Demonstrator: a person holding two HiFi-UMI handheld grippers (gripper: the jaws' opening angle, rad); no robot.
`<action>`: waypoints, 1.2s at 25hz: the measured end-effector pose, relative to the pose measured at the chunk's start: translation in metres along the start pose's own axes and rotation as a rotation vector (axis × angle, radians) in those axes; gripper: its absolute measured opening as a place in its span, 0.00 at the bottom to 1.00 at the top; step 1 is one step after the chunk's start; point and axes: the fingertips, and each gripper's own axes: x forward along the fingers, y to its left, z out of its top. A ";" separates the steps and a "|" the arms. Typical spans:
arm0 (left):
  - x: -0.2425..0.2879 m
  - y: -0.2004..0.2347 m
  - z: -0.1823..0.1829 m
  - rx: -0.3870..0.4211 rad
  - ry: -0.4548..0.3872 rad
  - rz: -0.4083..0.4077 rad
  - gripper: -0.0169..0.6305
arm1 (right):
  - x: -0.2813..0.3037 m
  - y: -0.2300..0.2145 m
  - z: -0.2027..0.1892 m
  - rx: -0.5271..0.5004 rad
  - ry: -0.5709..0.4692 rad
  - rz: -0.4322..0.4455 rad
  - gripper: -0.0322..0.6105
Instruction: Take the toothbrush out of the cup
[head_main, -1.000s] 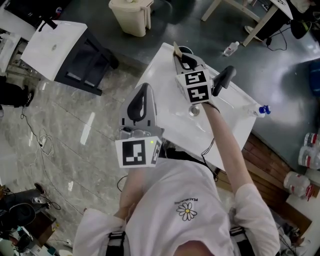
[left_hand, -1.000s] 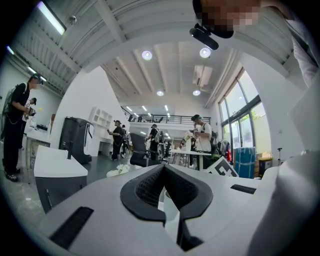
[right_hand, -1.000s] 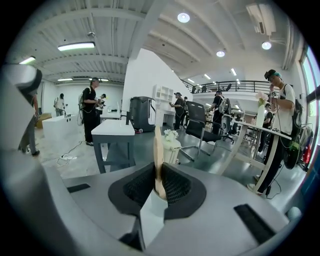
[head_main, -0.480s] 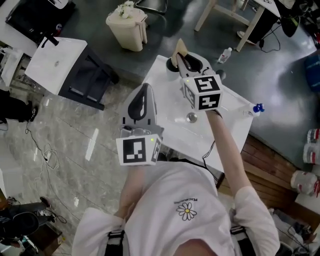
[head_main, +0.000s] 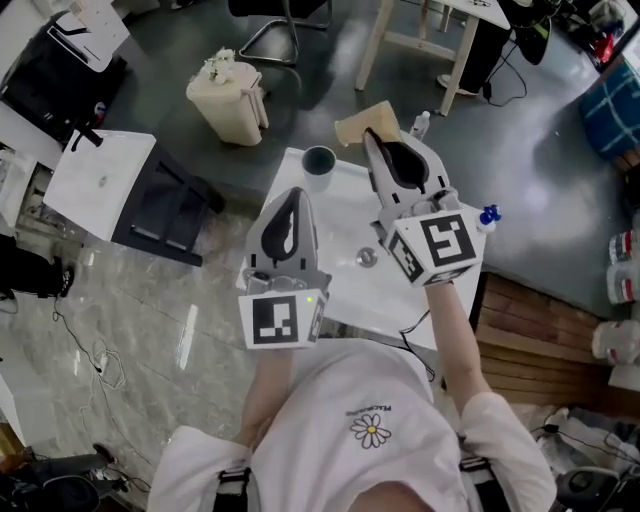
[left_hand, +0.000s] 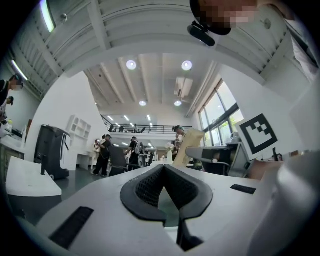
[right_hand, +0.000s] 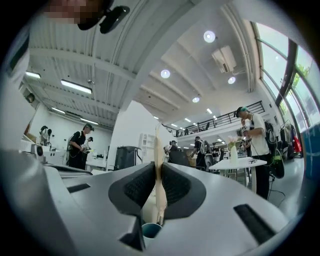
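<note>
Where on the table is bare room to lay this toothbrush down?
The toothbrush could lie on bare table between the cup and the small metal piece, or the near strip below it. Tighter by the bottle at the right edge.

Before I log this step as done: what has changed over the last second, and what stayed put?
The right gripper, shut on the toothbrush, rose and drew it clear of the cup, which now stands uncovered on the table. The left gripper stayed where it was, shut and empty; the cup kept its place.
</note>
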 end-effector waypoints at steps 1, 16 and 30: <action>0.002 -0.005 0.004 -0.014 -0.010 -0.006 0.05 | -0.010 -0.002 0.008 -0.007 -0.022 -0.015 0.11; 0.012 -0.046 0.023 -0.004 -0.060 -0.168 0.05 | -0.116 -0.009 0.020 -0.167 -0.110 -0.385 0.11; 0.013 -0.077 0.020 0.005 -0.071 -0.243 0.05 | -0.145 -0.016 -0.008 -0.158 -0.020 -0.471 0.11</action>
